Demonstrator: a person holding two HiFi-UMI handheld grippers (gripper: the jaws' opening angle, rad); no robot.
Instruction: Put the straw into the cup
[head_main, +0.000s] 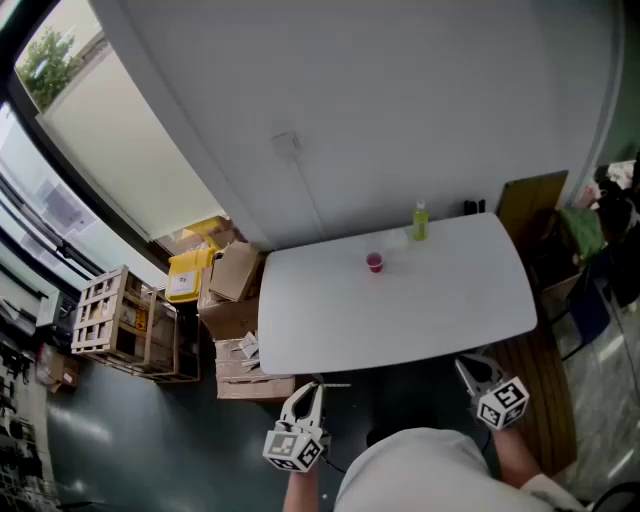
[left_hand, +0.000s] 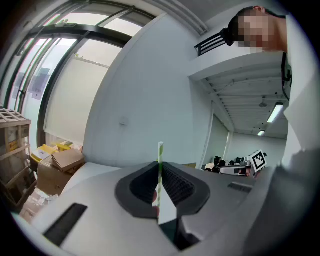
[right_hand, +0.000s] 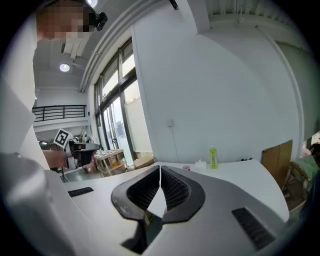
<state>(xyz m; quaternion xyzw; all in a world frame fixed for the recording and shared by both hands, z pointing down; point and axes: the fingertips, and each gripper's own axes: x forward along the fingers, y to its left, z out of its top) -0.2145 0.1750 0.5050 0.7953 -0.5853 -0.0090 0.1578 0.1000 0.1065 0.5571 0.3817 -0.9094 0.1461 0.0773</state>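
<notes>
A small red cup (head_main: 375, 262) (right_hand: 186, 168) stands on the far half of the white table (head_main: 330, 320). My left gripper (head_main: 311, 390) (left_hand: 160, 169) hangs below the table's near edge, shut on a green-and-white striped straw (left_hand: 160, 159) that sticks up between its jaws. In the head view the straw (head_main: 333, 384) shows as a thin line at the gripper's tip. My right gripper (head_main: 467, 367) (right_hand: 160, 171) is held near the table's front right edge, shut, with nothing between its jaws. Both grippers are well short of the cup.
A green bottle (head_main: 420, 220) (right_hand: 213, 158) and a small white object (head_main: 398, 237) stand near the table's far edge. Cardboard boxes (head_main: 235, 300), a yellow box (head_main: 188, 272) and a wooden crate (head_main: 110, 320) sit on the floor at left. A brown board (head_main: 530, 200) leans at right.
</notes>
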